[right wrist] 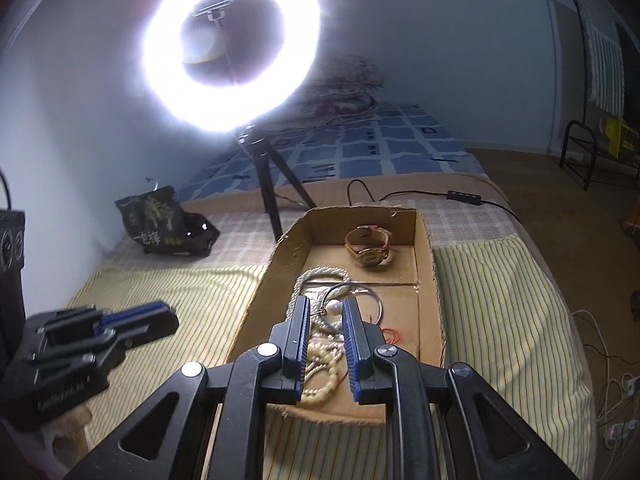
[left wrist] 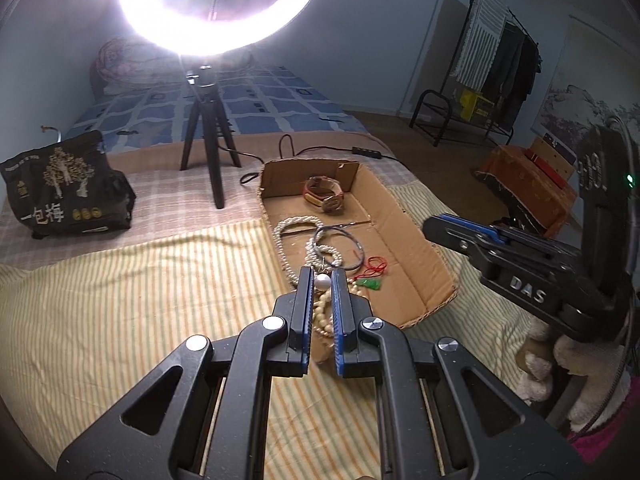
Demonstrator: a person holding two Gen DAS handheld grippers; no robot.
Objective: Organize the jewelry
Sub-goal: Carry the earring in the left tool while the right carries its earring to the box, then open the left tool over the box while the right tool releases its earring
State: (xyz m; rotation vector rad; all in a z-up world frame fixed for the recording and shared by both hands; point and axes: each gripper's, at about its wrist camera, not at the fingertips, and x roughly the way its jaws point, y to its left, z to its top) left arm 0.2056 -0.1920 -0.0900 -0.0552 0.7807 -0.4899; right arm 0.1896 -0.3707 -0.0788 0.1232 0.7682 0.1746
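On the bed's striped sheet (left wrist: 160, 280) an open cardboard box (left wrist: 400, 280) is lying, and both tools are hanging near its closer end. The left hand-held gripper (left wrist: 322, 276) is hovering by the box's left side with its jaws drawn narrow, pinching a pearl earring (left wrist: 323, 282) at the fingertips, a thin wire hook sticking up from it. The right hand-held gripper (right wrist: 326, 306) is poised on the box's right side, jaws likewise narrow, gripping a second pearl earring (right wrist: 334, 307) between the blue pads. Inside the box, a wristwatch (left wrist: 325, 194) is sitting at the far end; closer in, a pearl necklace (left wrist: 296, 224) is lying in loose loops with a thin bangle (left wrist: 362, 248) resting over it, and a green tassel on red cord (left wrist: 368, 283) is lying just beside them. Beyond the box, a ring light (left wrist: 140, 20) on a tripod is glaring, and a black bag (left wrist: 68, 188) is slumping to the left.
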